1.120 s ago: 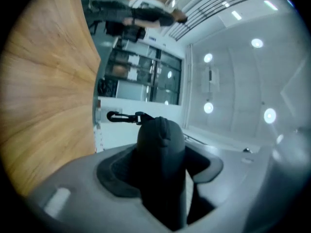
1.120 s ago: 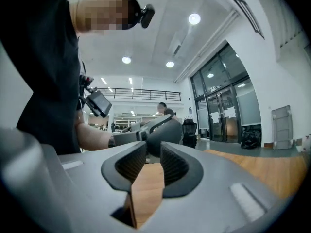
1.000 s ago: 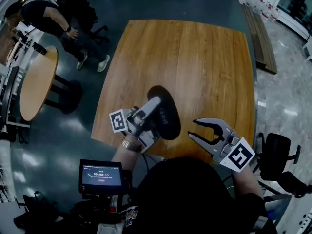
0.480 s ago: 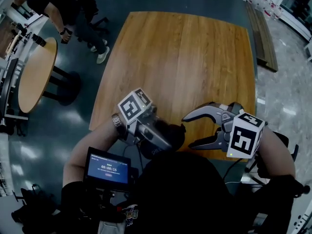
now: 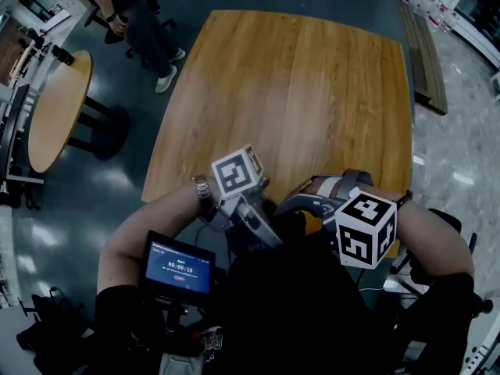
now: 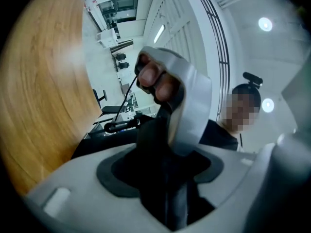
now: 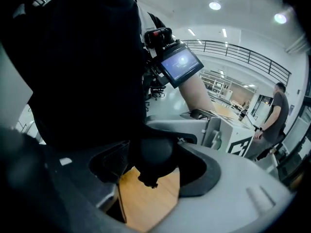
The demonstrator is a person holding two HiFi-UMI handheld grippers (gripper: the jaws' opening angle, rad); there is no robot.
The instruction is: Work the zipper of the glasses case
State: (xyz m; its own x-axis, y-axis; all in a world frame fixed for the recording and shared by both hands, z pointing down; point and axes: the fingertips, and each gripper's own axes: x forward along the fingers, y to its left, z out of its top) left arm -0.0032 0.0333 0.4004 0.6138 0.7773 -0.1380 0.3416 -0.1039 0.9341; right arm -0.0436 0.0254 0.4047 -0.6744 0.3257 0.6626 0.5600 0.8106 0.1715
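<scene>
The black glasses case (image 5: 264, 244) is held off the wooden table (image 5: 297, 92), close to my body at the table's near edge. My left gripper (image 5: 254, 229) is shut on it; in the left gripper view the case (image 6: 163, 144) stands upright between the jaws of that gripper (image 6: 165, 178). My right gripper (image 5: 295, 208) reaches in from the right. Its jaws have just been opening. In the right gripper view the case's rounded end (image 7: 155, 154), with a small zipper pull (image 7: 148, 181) hanging below, sits between the open jaws of the right gripper (image 7: 155, 176).
A small monitor (image 5: 180, 270) is strapped by my left forearm. A round table (image 5: 58, 123) and a person (image 5: 133, 6) are at the far left; a dark chair (image 5: 441, 237) stands at the right. The table edge (image 7: 150, 203) lies under the case.
The case was lifted off the table and drawn toward my body by the left gripper. The right gripper swung in from the right until its jaws came around the case's end.
</scene>
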